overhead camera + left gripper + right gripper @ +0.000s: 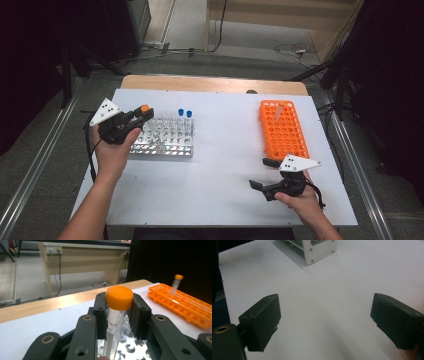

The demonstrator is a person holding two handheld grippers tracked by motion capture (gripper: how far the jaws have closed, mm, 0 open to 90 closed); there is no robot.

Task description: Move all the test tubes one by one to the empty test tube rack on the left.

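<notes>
Orange-capped tube [117, 315] clamped just under its cap between the jaws of the left gripper [119, 315], held upright over the left end of the metal rack [165, 137]

Two blue-capped tubes [185, 114] standing at that rack's far right corner

Across the white counter [220, 175], well apart: orange rack [283, 131] with one tube [176, 283] leaning in its far end

Right gripper [325, 322] low near the counter's front right, jaws spread wide with nothing between them

A lab: tube racks [283, 129] on a white table [220, 190].
</notes>
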